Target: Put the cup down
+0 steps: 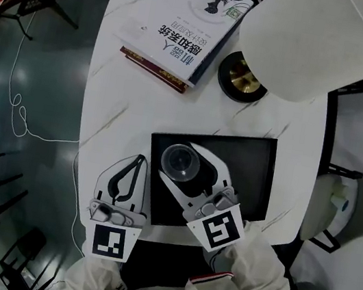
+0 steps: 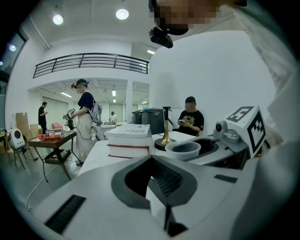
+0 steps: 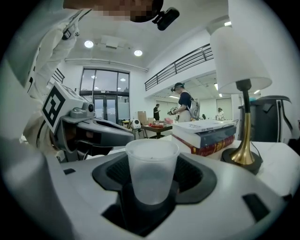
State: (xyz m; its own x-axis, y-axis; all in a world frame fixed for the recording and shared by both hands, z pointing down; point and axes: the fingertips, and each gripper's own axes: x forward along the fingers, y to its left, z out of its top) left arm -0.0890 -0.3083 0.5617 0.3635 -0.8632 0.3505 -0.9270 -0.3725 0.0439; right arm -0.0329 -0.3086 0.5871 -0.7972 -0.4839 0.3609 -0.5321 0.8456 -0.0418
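Observation:
A clear plastic cup (image 1: 179, 162) stands upright in the hollow of my right gripper (image 1: 184, 159), over the near-left part of a black mat (image 1: 250, 167). In the right gripper view the cup (image 3: 151, 174) fills the middle and the ribbed pads (image 3: 193, 174) flank it. The jaws are shut on it. Whether its base touches the mat I cannot tell. My left gripper (image 1: 139, 162) rests over the white table left of the mat, jaws shut and empty. In the left gripper view its tips (image 2: 151, 160) meet, and the cup (image 2: 183, 150) shows to the right.
A stack of books (image 1: 184, 30) lies at the far side of the white marble table (image 1: 120, 116). A lamp with a white shade (image 1: 317, 43) and brass base (image 1: 243, 79) stands behind the mat. A chair (image 1: 330, 209) is at the right, and a white cable (image 1: 17, 108) trails on the floor at the left.

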